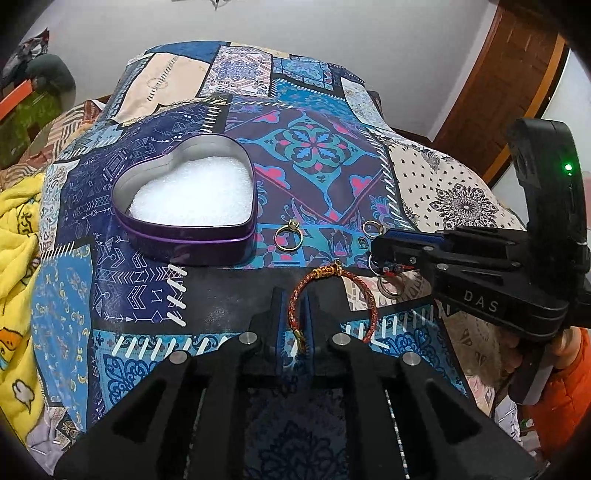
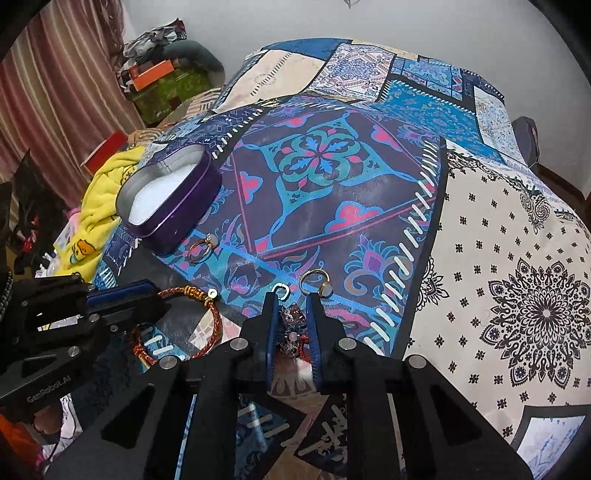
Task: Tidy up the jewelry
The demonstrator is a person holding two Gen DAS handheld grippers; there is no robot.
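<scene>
Braided bracelet (image 1: 295, 306) pinched in left gripper (image 1: 294, 314); only right view shows right gripper (image 2: 291, 332) clamping beaded charm (image 2: 291, 325)

A patchwork-print cloth (image 1: 314, 155) in blues, purples and cream covers the bed. Beside its left edge lies a yellow blanket (image 1: 18, 229) with cartoon figures. Beyond the blanket, near the white wall (image 2: 295, 22), clutter is piled: a green box (image 2: 170, 92) with an orange box (image 2: 151, 74) on top. Striped curtains (image 2: 55, 85) hang left of that pile. A brown wooden door (image 1: 517, 85) stands beyond the cloth's right side.
</scene>
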